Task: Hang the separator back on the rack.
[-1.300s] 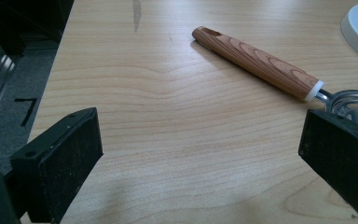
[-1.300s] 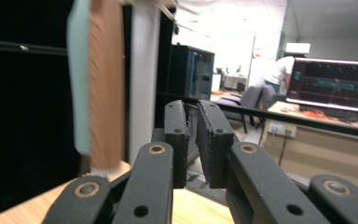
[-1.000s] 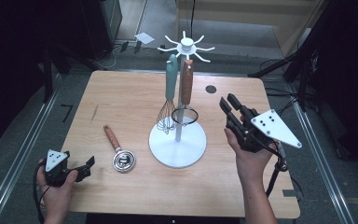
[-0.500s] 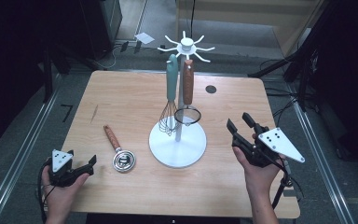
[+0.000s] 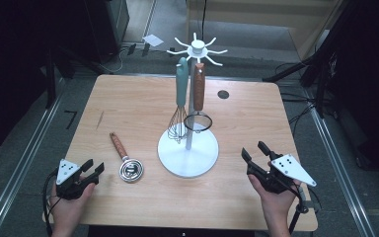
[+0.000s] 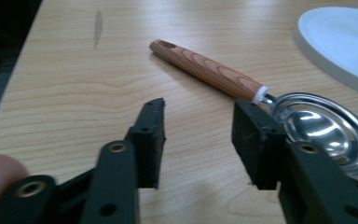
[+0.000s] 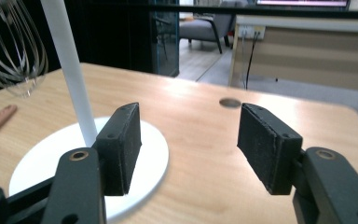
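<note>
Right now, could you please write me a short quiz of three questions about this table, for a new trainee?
1. True or false: the strainer with the wooden handle lies flat on the table.
2. What hangs on the white stand? A) a whisk and a sieve B) two cups C) a towel
3. Fill in: the left gripper has ____ between its jaws.

Key: 1 true; 2 A; 3 nothing.
</note>
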